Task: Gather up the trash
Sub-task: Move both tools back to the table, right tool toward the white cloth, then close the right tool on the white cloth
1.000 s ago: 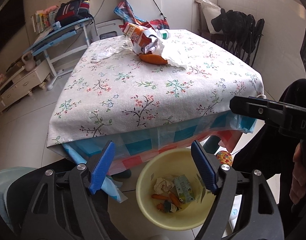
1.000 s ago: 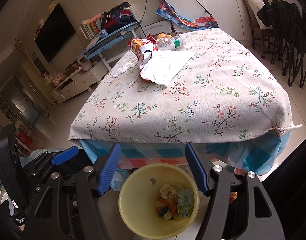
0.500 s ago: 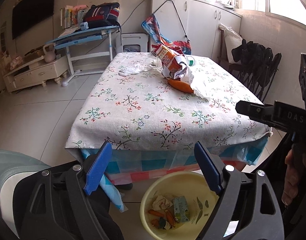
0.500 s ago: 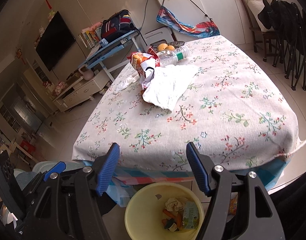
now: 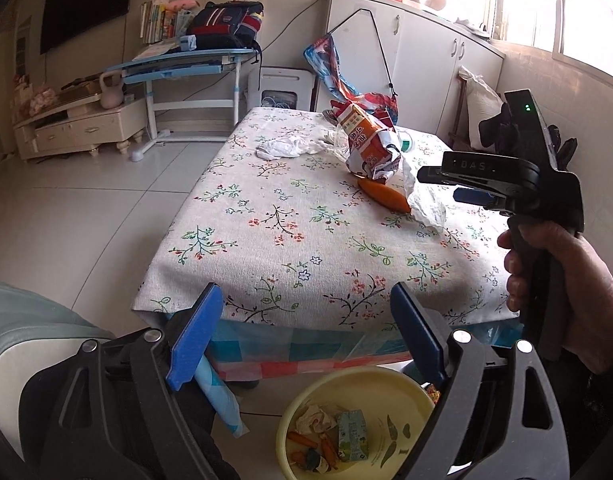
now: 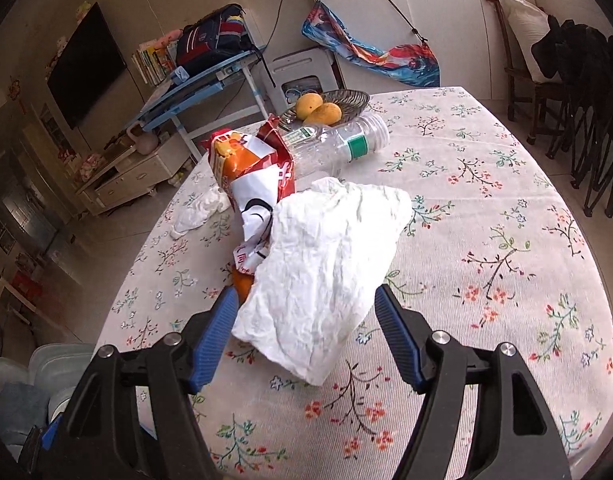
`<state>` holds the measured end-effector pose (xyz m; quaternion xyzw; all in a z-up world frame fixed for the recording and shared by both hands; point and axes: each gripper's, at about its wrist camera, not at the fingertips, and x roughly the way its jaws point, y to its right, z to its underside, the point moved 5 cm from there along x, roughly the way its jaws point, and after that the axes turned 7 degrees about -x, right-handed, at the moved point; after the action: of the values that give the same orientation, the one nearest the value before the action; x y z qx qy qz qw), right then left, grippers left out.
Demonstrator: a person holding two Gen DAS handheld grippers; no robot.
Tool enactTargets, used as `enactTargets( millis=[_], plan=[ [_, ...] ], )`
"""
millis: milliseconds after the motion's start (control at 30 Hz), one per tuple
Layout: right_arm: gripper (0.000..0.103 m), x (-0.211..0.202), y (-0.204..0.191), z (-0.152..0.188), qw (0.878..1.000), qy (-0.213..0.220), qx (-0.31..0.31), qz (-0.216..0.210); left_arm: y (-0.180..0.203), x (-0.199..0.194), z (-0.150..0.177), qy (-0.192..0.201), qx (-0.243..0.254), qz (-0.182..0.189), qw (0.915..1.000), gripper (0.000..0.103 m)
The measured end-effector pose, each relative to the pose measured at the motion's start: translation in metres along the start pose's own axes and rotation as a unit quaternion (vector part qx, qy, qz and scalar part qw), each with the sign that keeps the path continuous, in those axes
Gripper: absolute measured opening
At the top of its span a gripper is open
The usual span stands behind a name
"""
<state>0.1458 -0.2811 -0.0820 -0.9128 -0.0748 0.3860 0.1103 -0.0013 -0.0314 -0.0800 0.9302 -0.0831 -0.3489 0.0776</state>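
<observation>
Flowered cloth covers the bench (image 6: 486, 208), and the trash lies on its far half. A crumpled white paper sheet (image 6: 326, 260) lies nearest, partly over an orange wrapper (image 5: 384, 196). Behind it a torn orange-and-red snack bag (image 6: 254, 172) stands crumpled, touching an empty clear plastic bottle (image 6: 338, 144) that lies on its side. A wad of white tissue (image 6: 202, 208) lies apart to the left of the bag. Beyond the bottle a dark woven bowl (image 6: 346, 100) holds two yellow fruits (image 6: 318, 108).

Below the bench's near edge a yellow bin (image 5: 386, 392) stands on the floor, holding a small green carton (image 5: 351, 430), crumpled paper and orange scraps.

The right gripper (image 6: 302, 336) hangs over the bench with its blue fingers (image 6: 394, 336) spread on either side of the white sheet's near end; they hold nothing. A hand (image 5: 554, 280) grips its handle.

The left gripper (image 5: 302, 340) sits off the bench's near edge above the bin, its fingers wide apart and empty.
</observation>
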Motion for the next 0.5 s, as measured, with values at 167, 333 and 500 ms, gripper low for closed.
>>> enactTargets(
  millis=[167,333,500],
  plan=[
    [0.067,0.023,0.012,-0.006,1.000,-0.024,-0.002,0.014,0.005,0.012,-0.006,-0.006,0.005,0.004,1.0000,0.082],
    [0.046,0.032,0.019,-0.005,0.999,-0.038,-0.026,0.028,0.006,0.029,-0.026,0.001,0.011,-0.001,0.9999,0.082],
    [0.016,0.028,0.030,-0.004,0.997,-0.061,-0.039,0.030,0.001,0.052,-0.050,-0.003,-0.001,-0.004,1.0000,0.082]
  ],
)
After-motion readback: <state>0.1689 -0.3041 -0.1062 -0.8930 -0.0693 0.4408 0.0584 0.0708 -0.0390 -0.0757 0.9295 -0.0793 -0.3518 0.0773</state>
